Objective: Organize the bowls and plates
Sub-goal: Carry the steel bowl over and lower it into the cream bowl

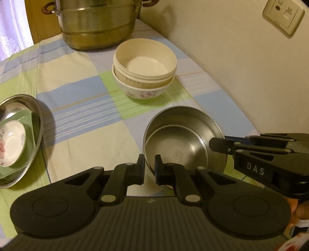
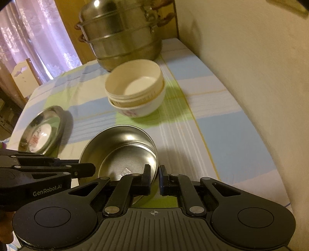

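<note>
- left hand-held gripper [image 1: 149, 168] is clamped on the near rim of the steel bowls [image 1: 183, 139]; one finger [image 1: 140, 170] sits outside the wall, the other inside
- right hand-held gripper [image 2: 154, 177] is clamped on the same steel bowls [image 2: 123, 152] at their right-hand rim; in the left wrist view it reaches in from the right [image 1: 216, 143]
- the steel bowls are two, one nested in the other, tilted; whether they touch the checked cloth on the desk [image 1: 87, 131] i cannot tell
- further left, a steel plate [image 1: 21, 139] holds a floral dish [image 1: 11, 142], well apart from the bowls
- beyond, a stack of cream bowls [image 1: 144, 71] stands in a floral bowl
- farthest, a large steel steamer pot [image 1: 98, 25] stands near the wall; a wall socket [image 1: 283, 15] is on the right
</note>
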Motion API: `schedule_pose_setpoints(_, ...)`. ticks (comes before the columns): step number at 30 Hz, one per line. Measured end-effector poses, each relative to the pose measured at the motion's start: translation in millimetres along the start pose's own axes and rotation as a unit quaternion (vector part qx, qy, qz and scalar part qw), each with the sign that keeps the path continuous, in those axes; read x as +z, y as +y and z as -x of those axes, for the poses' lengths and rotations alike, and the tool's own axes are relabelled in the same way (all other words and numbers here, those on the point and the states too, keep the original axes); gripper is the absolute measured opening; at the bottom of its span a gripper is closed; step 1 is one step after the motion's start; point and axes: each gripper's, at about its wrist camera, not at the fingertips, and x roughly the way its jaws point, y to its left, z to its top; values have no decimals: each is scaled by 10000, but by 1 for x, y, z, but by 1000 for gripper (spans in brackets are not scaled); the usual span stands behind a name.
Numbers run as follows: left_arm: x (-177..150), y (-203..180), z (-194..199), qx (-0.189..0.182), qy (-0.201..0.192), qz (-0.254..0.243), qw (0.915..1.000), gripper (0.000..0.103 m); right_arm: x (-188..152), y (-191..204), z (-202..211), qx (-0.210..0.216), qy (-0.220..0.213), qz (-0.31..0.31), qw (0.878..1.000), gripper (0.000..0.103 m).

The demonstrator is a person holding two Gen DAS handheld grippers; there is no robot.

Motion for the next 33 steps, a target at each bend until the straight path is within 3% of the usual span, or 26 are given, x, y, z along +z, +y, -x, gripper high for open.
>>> schedule_pose_setpoints(19, 71, 11, 38, 160, -795, -149, 9966, 8, 83, 14, 24, 142, -593, 179, 9980, 8)
schedule_pose_setpoints(33, 130, 26, 15, 166, -949, 12, 9953, 8, 144, 11, -4, 85, -780, 155, 9968, 8)
